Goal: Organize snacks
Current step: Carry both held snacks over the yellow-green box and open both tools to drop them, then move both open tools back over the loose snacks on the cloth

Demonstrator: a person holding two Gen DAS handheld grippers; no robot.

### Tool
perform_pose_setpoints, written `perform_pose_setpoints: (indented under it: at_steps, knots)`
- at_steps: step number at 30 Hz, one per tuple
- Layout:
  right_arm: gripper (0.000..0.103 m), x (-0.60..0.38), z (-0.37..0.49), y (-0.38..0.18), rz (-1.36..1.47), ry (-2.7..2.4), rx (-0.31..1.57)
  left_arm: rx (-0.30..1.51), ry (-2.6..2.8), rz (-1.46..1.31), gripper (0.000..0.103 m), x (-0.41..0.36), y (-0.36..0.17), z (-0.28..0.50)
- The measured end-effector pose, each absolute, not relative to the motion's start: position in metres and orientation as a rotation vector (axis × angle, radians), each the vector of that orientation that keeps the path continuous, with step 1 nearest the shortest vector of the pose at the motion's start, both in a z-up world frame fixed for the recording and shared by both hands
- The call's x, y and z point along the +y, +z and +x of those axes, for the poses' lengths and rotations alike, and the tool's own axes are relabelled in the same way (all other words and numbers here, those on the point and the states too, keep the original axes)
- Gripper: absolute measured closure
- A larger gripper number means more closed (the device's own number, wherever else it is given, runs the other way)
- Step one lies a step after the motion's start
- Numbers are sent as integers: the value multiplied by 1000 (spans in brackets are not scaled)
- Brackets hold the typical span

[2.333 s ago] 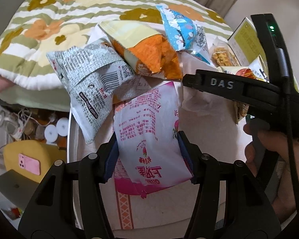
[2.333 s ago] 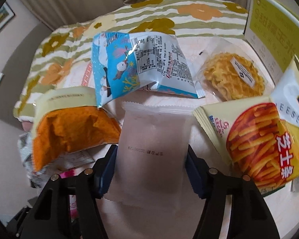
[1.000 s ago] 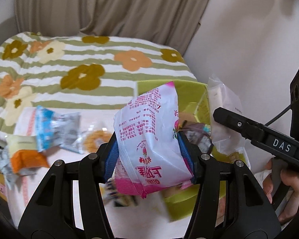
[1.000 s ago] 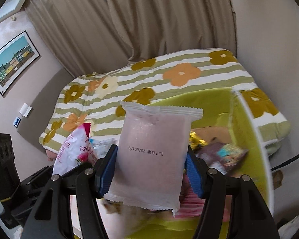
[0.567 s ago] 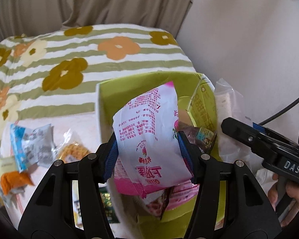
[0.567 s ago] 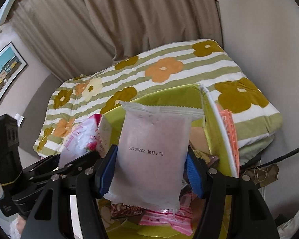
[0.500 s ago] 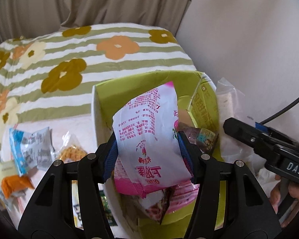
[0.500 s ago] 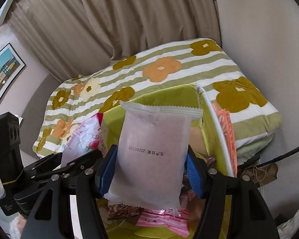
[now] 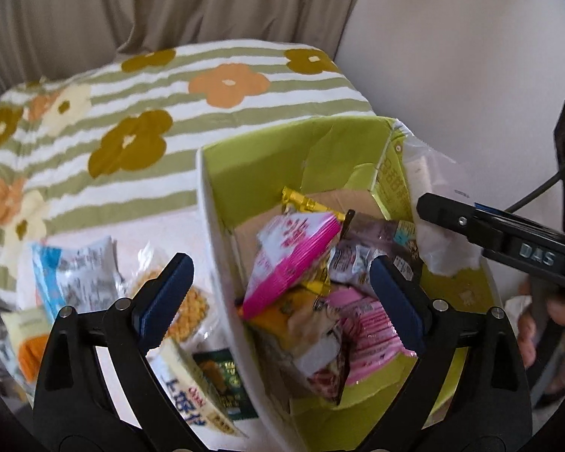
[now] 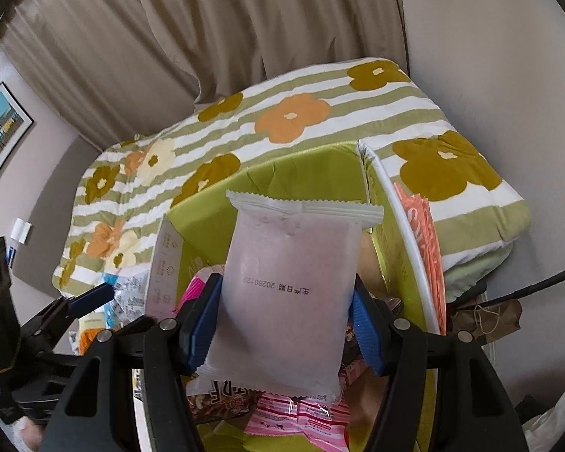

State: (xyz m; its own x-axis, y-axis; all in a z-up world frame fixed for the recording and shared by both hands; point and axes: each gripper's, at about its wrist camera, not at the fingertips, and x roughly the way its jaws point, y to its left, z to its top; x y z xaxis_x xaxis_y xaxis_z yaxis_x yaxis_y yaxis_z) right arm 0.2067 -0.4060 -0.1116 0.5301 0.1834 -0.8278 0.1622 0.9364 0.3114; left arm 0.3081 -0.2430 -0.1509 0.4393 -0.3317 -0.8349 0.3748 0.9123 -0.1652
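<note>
Left tongs (image 9: 278,297) had just sprung apart over the green box (image 9: 252,150), so the pink packet (image 9: 290,260) dropped onto the pile inside. Right tongs (image 10: 284,324) were clamped on the pale packet (image 10: 288,286), held above the box for its turn.

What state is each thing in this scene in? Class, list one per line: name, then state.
Left gripper: jaws have just been opening, now wide, nothing between them.
Right gripper: jaws shut on the pale pink packet, over the box.
Pink and white bag: released, lying tilted on the snacks in the box.
Green box: open at the top, partly filled with snacks.
Blue and white bag: lying outside the box.
</note>
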Motion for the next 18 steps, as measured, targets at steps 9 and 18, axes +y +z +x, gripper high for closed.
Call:
perform_pose_setpoints:
  at_steps: [9, 18]
  knots:
    - [43, -398, 218, -124, 324, 44, 1108, 1009, -388, 22, 9, -215, -146, 301]
    - [9, -399, 202, -110, 298, 66, 1027, 1037, -376, -26, 9, -199, -148, 287]
